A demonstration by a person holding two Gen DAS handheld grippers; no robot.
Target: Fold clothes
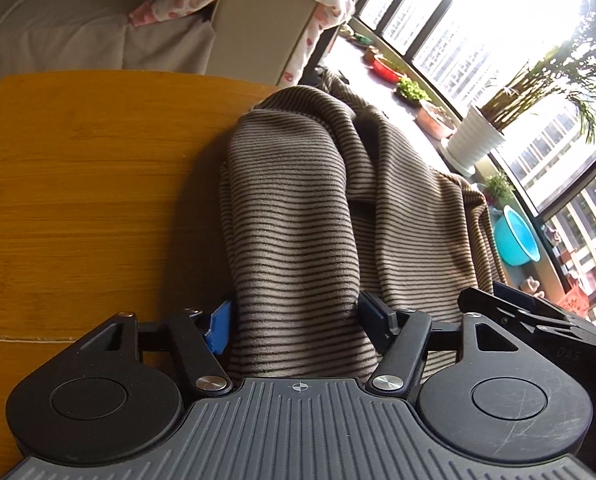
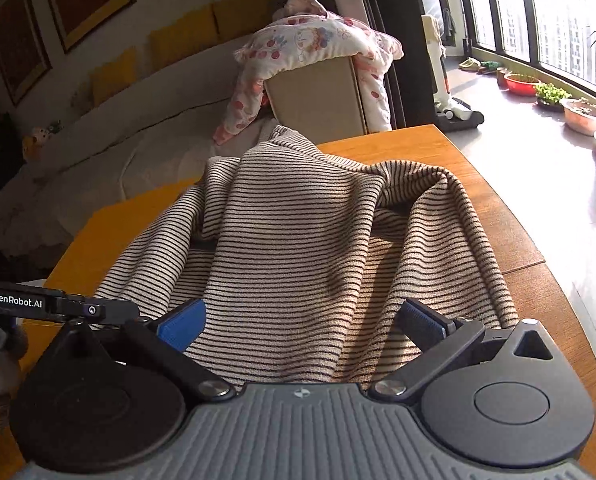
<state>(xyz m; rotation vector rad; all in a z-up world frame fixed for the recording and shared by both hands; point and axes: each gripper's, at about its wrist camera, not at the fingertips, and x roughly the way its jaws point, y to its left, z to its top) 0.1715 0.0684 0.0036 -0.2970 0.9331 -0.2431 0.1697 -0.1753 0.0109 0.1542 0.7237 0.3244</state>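
A beige garment with thin dark stripes (image 1: 298, 200) lies crumpled in loose folds on an orange wooden table (image 1: 77, 200). My left gripper (image 1: 293, 320) is open, its blue pads on either side of a thick fold of the garment that runs between the jaws. In the right wrist view the same striped garment (image 2: 298, 240) spreads over the table (image 2: 478, 208). My right gripper (image 2: 302, 324) is open wide, with the cloth lying between and under its blue pads. The other gripper's body shows at each view's edge.
A sofa (image 2: 117, 132) with a flowered quilt (image 2: 318, 44) over a box stands beyond the table. Potted plants (image 1: 478, 136), bowls and a turquoise basin (image 1: 516, 240) line the window sill. The table's edge (image 2: 538, 264) drops to the floor on the right.
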